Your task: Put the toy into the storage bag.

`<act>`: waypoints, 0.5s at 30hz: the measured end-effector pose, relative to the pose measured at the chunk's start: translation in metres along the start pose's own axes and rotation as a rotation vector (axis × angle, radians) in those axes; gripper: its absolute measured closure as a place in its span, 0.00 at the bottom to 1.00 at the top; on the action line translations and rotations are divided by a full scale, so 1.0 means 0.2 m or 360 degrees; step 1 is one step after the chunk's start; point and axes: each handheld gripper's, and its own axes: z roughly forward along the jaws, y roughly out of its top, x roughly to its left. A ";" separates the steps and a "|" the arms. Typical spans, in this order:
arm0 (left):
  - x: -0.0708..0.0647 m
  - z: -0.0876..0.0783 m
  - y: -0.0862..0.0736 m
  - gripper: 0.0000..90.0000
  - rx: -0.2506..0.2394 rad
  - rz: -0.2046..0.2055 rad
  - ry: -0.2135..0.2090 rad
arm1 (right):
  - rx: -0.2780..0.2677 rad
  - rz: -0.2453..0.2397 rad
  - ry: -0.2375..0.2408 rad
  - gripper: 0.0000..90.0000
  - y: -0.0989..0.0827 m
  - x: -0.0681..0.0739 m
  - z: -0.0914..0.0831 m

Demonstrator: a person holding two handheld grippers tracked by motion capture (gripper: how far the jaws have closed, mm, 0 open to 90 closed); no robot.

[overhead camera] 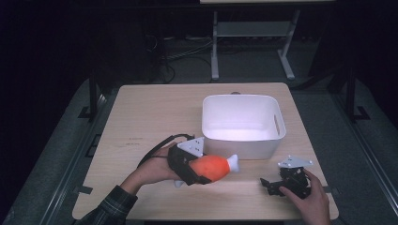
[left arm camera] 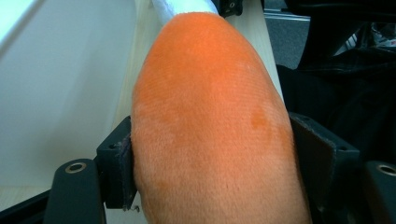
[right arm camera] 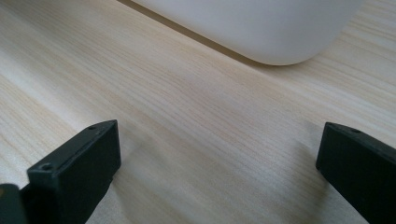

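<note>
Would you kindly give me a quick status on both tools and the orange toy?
Left tool shut on orange toy, lifted beside white bin. Right tool open, low over table. Nothing between toy and bin.

Toy (overhead camera: 213, 167) before bin (overhead camera: 242, 125) — on table (overhead camera: 155, 117)

Left hand-held gripper (overhead camera: 199, 169), grasped from behind by the left hand (overhead camera: 149, 171), sleeve at the surface's near edge, points right; its jaws are clamped on a toy (overhead camera: 213, 167). Right hand-held gripper (overhead camera: 274, 185), in the right hand (overhead camera: 310, 199) near the near right corner, points left, jaws wide apart.
</note>
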 end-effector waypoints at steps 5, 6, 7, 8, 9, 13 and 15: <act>0.01 -0.02 0.04 0.28 -0.0010 0.0026 -0.0007 | 0.0000 -0.0001 -0.0002 0.00 0.00 0.00 0.00; 0.01 -0.03 0.04 0.28 -0.0014 0.0029 -0.0016 | -0.0001 -0.0001 -0.0002 0.00 0.00 0.00 0.00; 0.02 -0.03 0.05 0.28 -0.0022 0.0032 -0.0025 | -0.0001 0.0000 -0.0001 0.00 0.00 0.00 0.00; 0.02 -0.04 0.06 0.28 -0.0023 0.0032 -0.0028 | -0.0001 0.0001 -0.0001 0.00 0.00 0.00 0.00; 0.02 -0.04 0.07 0.28 -0.0022 0.0044 -0.0031 | -0.0001 0.0003 -0.0001 0.00 0.00 0.00 0.00; 0.03 -0.05 0.09 0.28 -0.0009 0.0059 -0.0033 | -0.0001 0.0001 -0.0002 0.00 0.00 0.00 0.00; 0.03 -0.05 0.11 0.28 -0.0009 0.0065 -0.0029 | -0.0001 0.0001 -0.0001 0.00 0.00 0.00 0.00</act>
